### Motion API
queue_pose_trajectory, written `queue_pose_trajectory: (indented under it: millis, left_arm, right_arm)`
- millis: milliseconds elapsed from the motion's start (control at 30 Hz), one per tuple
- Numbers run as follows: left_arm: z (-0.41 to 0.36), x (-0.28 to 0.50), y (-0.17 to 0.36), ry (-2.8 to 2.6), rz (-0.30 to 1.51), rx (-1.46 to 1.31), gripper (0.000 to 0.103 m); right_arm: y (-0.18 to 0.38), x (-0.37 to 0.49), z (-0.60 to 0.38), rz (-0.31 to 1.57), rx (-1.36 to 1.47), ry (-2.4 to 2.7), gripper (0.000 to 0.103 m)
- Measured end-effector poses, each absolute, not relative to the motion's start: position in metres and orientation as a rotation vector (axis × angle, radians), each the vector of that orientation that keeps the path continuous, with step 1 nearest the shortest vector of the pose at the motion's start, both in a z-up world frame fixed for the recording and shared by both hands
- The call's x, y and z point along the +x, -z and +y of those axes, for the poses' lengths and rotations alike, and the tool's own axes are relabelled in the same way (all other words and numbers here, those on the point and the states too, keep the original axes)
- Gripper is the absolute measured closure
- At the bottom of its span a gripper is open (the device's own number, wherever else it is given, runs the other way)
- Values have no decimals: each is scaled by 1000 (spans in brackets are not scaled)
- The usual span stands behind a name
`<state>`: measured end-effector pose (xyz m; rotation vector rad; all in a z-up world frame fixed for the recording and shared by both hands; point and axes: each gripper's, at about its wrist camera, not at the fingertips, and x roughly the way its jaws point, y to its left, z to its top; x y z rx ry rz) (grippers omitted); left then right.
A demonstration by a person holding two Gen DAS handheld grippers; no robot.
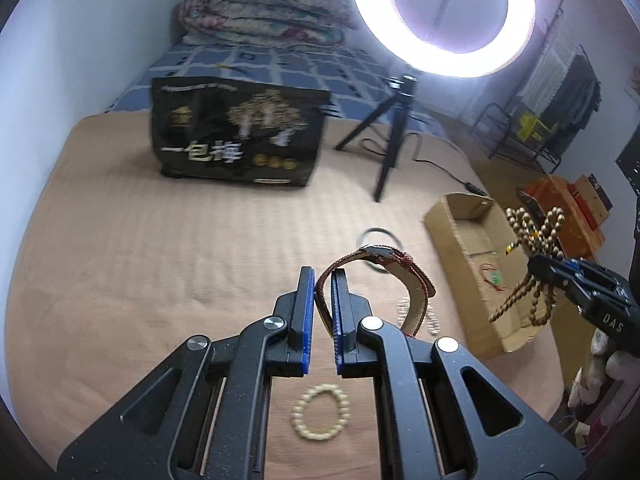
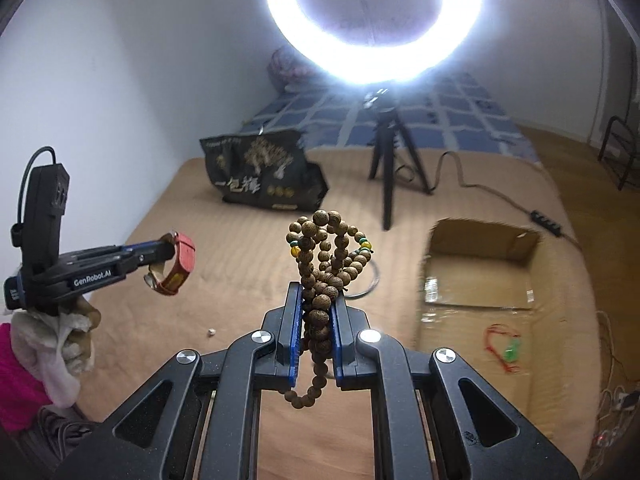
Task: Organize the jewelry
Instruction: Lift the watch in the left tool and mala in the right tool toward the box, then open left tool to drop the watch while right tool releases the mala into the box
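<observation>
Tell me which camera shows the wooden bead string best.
The right wrist view: the wooden bead string fills the centre, clamped in the right gripper, individual beads sharp. The left wrist view catches it small at the right edge.

Home bedroom: bed [image 1: 248, 60], folded quilt [image 1: 264, 14], clothes rack [image 1: 560, 92].

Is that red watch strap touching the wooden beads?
Apart. The right wrist view shows the red watch strap far left of the wooden beads, bed showing between them.
</observation>
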<state>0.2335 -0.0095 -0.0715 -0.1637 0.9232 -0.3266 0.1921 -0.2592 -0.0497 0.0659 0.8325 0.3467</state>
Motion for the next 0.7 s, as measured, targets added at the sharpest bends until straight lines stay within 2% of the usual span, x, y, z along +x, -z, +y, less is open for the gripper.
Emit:
queue_pose_trajectory:
  millis: [433,700]
  left_arm:
    - [-96,228,74,430,926,-146,97]
    - [-159,229,82,492,927,-103,97]
  right_arm:
    - [38,188,-343,793,88,-230,92]
    - [50,201,-381,810,114,-183,92]
